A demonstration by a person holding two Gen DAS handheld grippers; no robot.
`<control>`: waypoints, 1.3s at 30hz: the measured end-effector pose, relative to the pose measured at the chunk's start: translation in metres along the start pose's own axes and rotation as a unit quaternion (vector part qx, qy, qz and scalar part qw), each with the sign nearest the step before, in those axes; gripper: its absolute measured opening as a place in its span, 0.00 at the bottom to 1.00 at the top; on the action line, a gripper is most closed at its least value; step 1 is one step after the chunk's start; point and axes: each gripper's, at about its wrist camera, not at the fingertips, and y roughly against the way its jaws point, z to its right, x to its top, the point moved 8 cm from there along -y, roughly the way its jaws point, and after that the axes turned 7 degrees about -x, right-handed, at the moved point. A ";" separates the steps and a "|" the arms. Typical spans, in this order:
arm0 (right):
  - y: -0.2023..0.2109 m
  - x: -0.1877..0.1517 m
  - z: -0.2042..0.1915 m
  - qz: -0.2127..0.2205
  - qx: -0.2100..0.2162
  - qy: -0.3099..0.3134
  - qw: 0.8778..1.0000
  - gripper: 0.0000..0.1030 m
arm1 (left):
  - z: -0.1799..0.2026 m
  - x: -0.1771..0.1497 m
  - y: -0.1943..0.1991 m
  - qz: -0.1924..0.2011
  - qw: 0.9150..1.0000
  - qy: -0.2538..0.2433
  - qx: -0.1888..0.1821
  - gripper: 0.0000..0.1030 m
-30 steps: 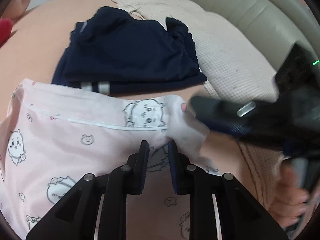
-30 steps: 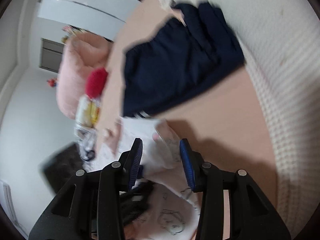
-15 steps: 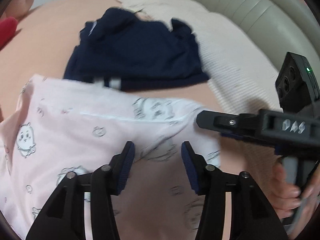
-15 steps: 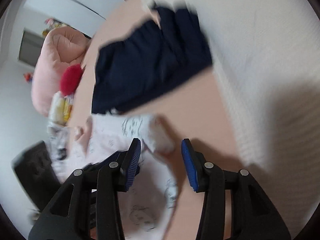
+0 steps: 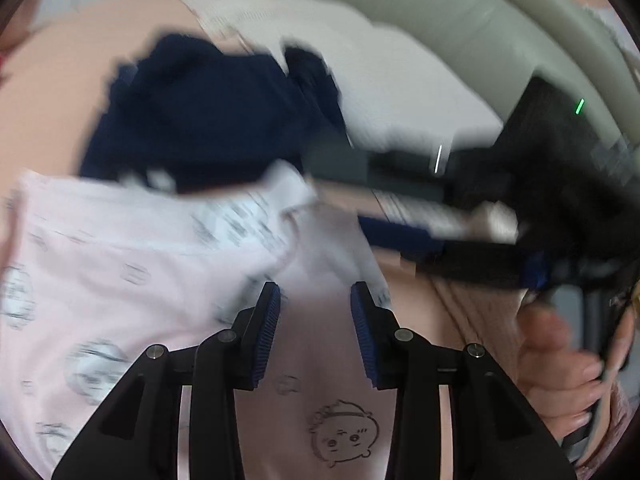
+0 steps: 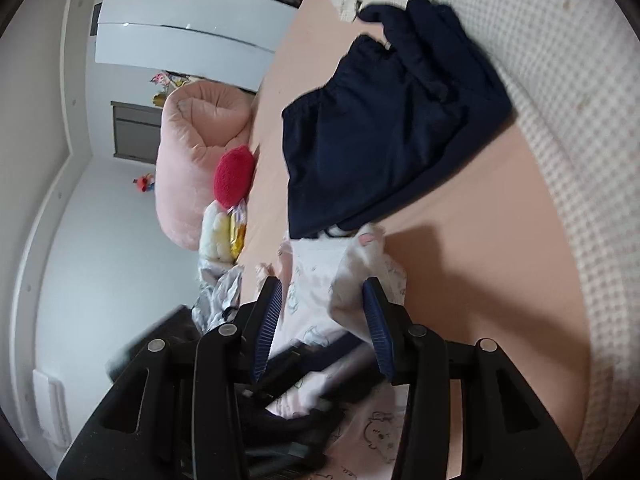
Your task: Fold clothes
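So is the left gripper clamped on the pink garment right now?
No, the left gripper stands open, its blue pads apart above the pink printed garment, with no cloth pinched between them.

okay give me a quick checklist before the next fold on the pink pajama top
1. Left gripper open: ok, jaws apart over the pink top.
2. Right gripper open: ok, jaws apart, cloth lies between them unclamped.
3. Top's corner in reach of the right gripper: ok, just ahead of the fingers.
4. Top lying flat: not ok, the corner is bunched up.
5. Navy garment clear of the top: not ok, the two edges meet.
6. Sharp left view: not ok, motion blur.
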 end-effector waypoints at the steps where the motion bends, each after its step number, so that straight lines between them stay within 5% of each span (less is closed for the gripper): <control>1: 0.004 0.004 0.002 0.014 -0.010 0.005 1.000 0.43 | 0.002 -0.002 -0.003 -0.005 1.000 -0.001 -0.002 0.37; 4: 0.026 0.018 0.005 0.097 -0.087 0.041 0.991 0.43 | 0.004 -0.005 0.007 0.016 1.000 0.009 -0.005 0.37; 7: 0.040 0.021 -0.009 0.134 -0.152 0.115 0.972 0.43 | -0.015 -0.010 0.040 0.060 0.997 0.042 0.020 0.37; 10: 0.003 0.001 -0.005 0.043 -0.188 0.154 0.969 0.43 | -0.053 -0.021 0.078 0.094 0.990 0.082 0.066 0.39; 12: -0.025 -0.016 0.011 -0.019 -0.247 0.172 0.953 0.39 | -0.092 -0.031 0.102 0.097 0.984 0.111 0.098 0.39; 17: -0.013 -0.007 0.011 0.035 -0.303 0.192 0.933 0.38 | -0.170 -0.023 0.132 0.101 0.977 0.149 0.116 0.37; 19: -0.008 -0.006 -0.006 0.070 -0.310 0.232 0.919 0.39 | -0.178 -0.014 0.131 0.085 0.980 0.131 0.126 0.36; 21: -0.022 -0.012 -0.018 0.063 -0.291 0.256 0.920 0.39 | -0.189 -0.005 0.130 0.073 0.976 0.112 0.171 0.25; 26: -0.052 -0.016 0.000 0.031 -0.323 0.259 0.910 0.31 | -0.229 0.014 0.145 0.072 0.949 0.120 0.283 0.16; 29: -0.042 -0.011 -0.003 0.046 -0.328 0.260 0.907 0.31 | -0.219 0.017 0.150 0.083 0.957 0.111 0.254 0.13; 32: -0.025 -0.009 -0.016 0.064 -0.330 0.283 0.898 0.33 | -0.185 0.019 0.133 0.060 0.968 0.031 0.241 0.15; 36: -0.014 -0.015 -0.012 0.052 -0.345 0.292 0.890 0.37 | -0.195 0.024 0.115 0.032 0.957 0.001 0.288 0.49; 38: -0.010 -0.014 0.003 0.032 -0.351 0.270 0.896 0.37 | -0.205 0.031 0.109 0.038 0.962 0.024 0.268 0.47; 39: -0.010 -0.014 0.008 0.022 -0.347 0.258 0.901 0.37 | -0.206 0.032 0.107 0.041 0.966 0.031 0.255 0.30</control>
